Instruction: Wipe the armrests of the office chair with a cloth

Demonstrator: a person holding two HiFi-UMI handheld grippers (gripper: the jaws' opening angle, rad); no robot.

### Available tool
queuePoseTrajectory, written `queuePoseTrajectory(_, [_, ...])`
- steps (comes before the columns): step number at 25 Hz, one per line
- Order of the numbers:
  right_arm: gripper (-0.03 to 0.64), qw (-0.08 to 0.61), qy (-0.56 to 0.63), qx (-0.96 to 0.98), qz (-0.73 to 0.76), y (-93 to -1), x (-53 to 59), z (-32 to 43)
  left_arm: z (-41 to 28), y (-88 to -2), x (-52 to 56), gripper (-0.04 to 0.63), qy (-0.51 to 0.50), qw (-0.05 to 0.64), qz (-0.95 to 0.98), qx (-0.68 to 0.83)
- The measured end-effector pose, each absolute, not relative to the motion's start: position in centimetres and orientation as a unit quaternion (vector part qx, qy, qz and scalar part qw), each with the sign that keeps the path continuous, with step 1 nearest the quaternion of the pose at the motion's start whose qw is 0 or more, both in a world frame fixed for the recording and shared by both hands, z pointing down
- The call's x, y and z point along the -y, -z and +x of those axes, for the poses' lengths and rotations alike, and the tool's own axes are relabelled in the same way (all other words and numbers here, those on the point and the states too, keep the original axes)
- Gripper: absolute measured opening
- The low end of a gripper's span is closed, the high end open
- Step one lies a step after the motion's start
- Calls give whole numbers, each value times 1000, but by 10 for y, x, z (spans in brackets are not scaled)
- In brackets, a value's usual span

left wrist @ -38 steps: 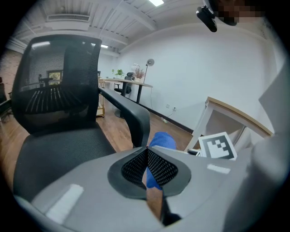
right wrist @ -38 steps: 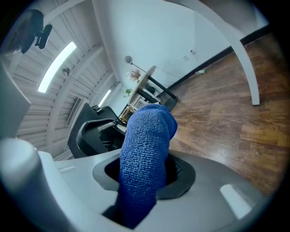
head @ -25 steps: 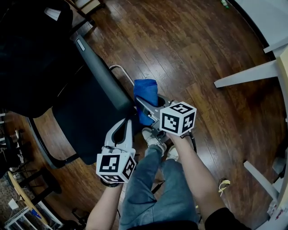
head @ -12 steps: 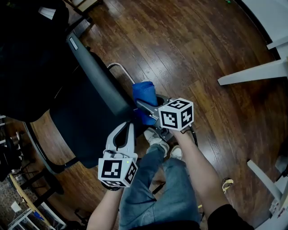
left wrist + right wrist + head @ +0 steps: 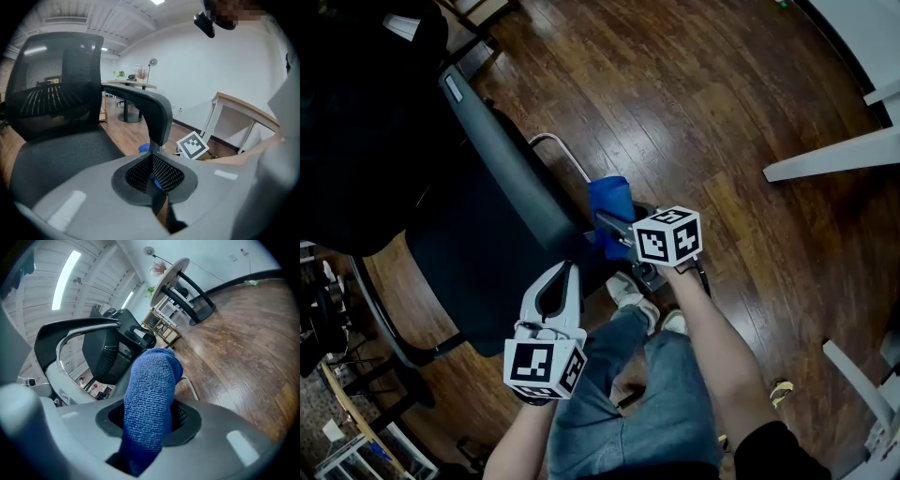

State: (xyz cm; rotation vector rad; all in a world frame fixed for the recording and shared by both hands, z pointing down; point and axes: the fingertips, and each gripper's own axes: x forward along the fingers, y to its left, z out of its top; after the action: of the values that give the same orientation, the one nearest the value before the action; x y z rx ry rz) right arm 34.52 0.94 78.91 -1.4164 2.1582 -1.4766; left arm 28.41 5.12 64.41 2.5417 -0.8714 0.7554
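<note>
Right hand-held gripper [image 5: 605, 225], jaws closed tight on a blue cloth [image 5: 609, 197], the cloth standing up out of the jaws as a thick, soft roll. Cloth just beside the front end of the grey armrest [image 5: 502, 155] of the office chair [image 5: 469, 253], on its right side; contact between cloth and armrest not clear. Left hand-held gripper [image 5: 572, 272] lower down, jaws pressed together with nothing between them, tips pointing toward that same front end of the armrest, above the chair's front corner. Below both, legs in jeans [image 5: 637, 403] and pale shoes [image 5: 623, 291] on a dark wooden floor [image 5: 722, 112]. White table legs [image 5: 830, 155] well apart, at right.
</note>
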Motion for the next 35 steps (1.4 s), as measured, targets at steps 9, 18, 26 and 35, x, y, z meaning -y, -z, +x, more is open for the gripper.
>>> queuePoseTrajectory(9, [138,75,468,-721,-506,-763,-21,362,280,-628,-50,4,-259,172,895,320])
queuePoseTrajectory(18, [138,35,340,-767,-543,-587,-43,376,284,-537,-62,4,-213,164,904,333])
queuePoseTrajectory(26, [138,33,240,-806,-540,-421,-84,344,266,-435,-87,3,-173,154,899,372])
queuePoseTrajectory(35, [138,31,147,-827,-541,-305,-131,276,216,-347,-115,3,-117,133,895,410])
